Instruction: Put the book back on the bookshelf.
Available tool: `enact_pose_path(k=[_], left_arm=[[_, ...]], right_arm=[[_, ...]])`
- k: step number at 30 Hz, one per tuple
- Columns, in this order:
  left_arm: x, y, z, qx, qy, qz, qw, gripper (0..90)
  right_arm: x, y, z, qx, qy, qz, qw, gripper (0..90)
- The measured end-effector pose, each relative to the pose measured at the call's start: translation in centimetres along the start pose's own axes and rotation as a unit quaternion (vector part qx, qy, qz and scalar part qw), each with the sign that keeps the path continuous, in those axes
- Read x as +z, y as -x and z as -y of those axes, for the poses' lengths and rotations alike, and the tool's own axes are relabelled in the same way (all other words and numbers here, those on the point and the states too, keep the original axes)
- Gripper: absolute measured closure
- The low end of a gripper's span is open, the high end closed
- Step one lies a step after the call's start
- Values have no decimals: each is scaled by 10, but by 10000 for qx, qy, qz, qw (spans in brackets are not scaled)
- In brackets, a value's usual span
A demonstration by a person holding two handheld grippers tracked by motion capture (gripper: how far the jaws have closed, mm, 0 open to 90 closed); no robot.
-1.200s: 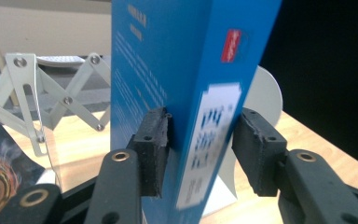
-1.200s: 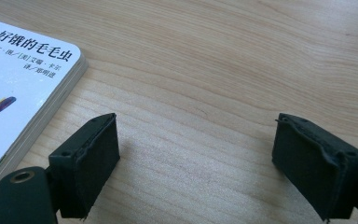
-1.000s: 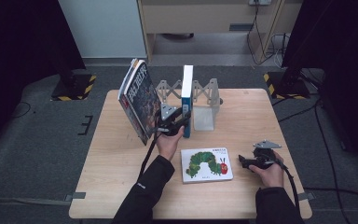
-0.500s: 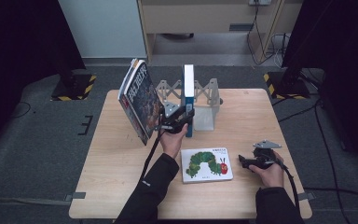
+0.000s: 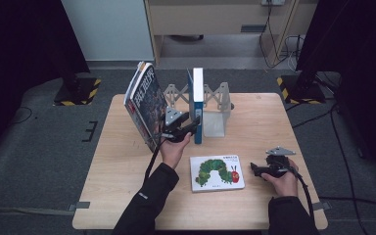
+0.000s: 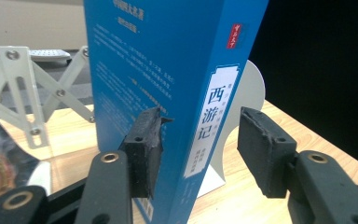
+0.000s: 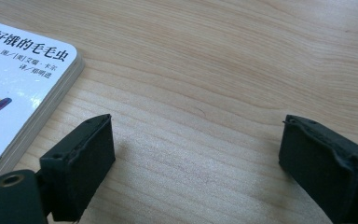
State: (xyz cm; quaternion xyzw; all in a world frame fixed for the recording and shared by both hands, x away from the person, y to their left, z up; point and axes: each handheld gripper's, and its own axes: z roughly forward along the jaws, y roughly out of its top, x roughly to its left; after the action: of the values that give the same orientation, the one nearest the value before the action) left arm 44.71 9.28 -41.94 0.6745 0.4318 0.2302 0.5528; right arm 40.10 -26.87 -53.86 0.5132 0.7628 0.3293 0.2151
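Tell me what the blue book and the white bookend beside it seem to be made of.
Blue book: glossy printed card cover, judging by its sheen and sharp edges. White bookend: probably thin painted sheet metal, smooth and matte, with a rounded top edge.

Blue book, white bookend

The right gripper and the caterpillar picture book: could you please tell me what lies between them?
Nothing but bare wooden table: in the right gripper view, the right gripper stands open beside the caterpillar picture book.
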Motion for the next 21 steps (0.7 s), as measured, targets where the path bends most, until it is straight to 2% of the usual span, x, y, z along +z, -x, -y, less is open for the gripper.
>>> enact_pose_path(k=[9,13,15,18,21], left_arm=[[-33,-5,3,342,-279,106,9990,427],[-50,-7,5,310,-347,207,9987,420],[-57,-7,7,385,-396,202,9983,413],[-65,-7,14,319,-515,324,9976,392],[-71,-6,24,385,-668,375,9963,375]], right_arm=[[0,0,0,-10,-16,12,10000,90],[0,0,0,26,-28,38,10000,84],[0,0,0,37,-19,62,10000,84],[0,0,1,16,-16,88,10000,88],[-1,0,1,26,-5,113,9999,94]])
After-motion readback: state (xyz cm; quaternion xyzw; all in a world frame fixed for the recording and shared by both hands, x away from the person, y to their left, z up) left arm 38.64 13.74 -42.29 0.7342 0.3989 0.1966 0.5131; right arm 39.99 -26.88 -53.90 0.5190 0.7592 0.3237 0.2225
